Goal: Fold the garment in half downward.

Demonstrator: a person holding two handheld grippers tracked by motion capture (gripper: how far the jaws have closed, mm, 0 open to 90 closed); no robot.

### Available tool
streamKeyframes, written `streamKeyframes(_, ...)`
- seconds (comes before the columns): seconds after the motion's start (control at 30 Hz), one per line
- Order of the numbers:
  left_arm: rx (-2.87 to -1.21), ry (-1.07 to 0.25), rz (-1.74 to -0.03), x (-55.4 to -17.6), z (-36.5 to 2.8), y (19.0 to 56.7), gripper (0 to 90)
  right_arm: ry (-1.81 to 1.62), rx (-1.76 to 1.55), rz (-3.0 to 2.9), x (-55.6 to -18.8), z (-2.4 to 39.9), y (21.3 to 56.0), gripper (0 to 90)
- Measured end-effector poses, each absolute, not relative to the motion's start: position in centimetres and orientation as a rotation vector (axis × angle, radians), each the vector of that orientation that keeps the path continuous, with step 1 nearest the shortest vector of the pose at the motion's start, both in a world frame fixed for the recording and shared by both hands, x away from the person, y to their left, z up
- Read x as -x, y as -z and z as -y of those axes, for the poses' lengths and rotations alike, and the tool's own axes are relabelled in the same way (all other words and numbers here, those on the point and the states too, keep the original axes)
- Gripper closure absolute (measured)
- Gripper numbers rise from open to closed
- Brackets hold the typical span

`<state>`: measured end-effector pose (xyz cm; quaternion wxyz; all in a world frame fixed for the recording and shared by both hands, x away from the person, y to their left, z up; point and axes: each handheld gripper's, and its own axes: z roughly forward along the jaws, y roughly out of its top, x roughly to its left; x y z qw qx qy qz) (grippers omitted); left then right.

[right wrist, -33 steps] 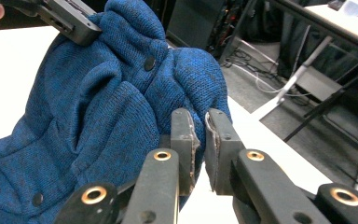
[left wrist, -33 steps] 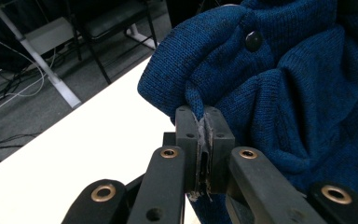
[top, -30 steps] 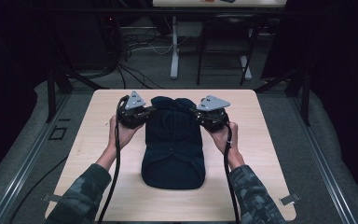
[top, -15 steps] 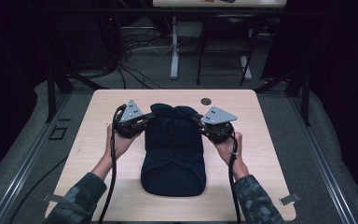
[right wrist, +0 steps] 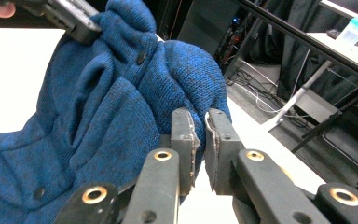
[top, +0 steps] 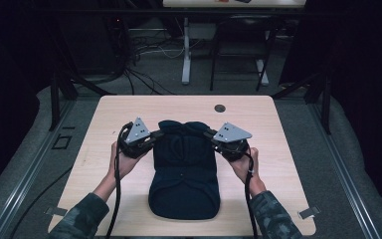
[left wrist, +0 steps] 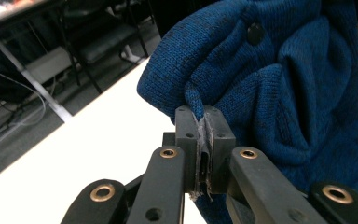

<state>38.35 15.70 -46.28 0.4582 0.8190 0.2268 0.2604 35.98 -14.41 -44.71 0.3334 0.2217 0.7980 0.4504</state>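
Step in hand, by judgement: folding a dark blue knitted, buttoned garment (top: 185,172) that lies at the middle of the pale wooden table (top: 278,129). The left gripper (left wrist: 204,122) is clamped on a pinch of knit at the garment's far left corner. The right gripper (right wrist: 200,122) grips the far right corner, its jaws nearly together on the fabric edge. Next move calls for both corners carried evenly toward the near hem. Around the table: grey floor, loose cables (top: 144,74), a second desk's legs (top: 185,55), dark surroundings.
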Motion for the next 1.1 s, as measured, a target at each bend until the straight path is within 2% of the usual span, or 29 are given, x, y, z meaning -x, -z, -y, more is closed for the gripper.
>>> streamKeyframes(0.3, -2.024, -0.491, -0.650, -39.5, -16.9, 48.6, 77.8, -1.172, -0.565, -2.121, -37.2, 13.4, 45.5, 83.6)
streamKeyframes(0.53, -2.044, -0.465, -0.682, -38.5, -16.5, 48.0, 51.7, -1.182, -0.577, -2.115, -37.4, 13.5, 45.6, 83.6)
streamKeyframes(0.67, -2.014, -0.460, -0.725, -37.7, -16.6, 47.7, 45.6, -1.182, -0.588, -2.113, -37.5, 13.6, 45.7, 83.7)
streamKeyframes(0.73, -2.012, -0.444, -0.720, -36.7, -16.1, 47.8, 46.9, -1.192, -0.589, -2.107, -37.5, 13.6, 45.7, 83.7)
streamKeyframes(0.9, -2.146, -0.289, -0.635, -33.9, -11.7, 51.0, 62.8, -1.186, -0.596, -2.107, -37.8, 13.6, 45.8, 83.6)
streamKeyframes(0.97, -2.193, -0.236, -0.659, -33.6, -10.2, 53.0, 70.6, -1.187, -0.599, -2.110, -37.8, 13.5, 45.9, 83.6)
streamKeyframes(1.1, -2.284, -0.227, -0.740, -33.9, -8.9, 56.1, 81.0, -1.193, -0.591, -2.118, -37.7, 13.6, 45.8, 83.6)
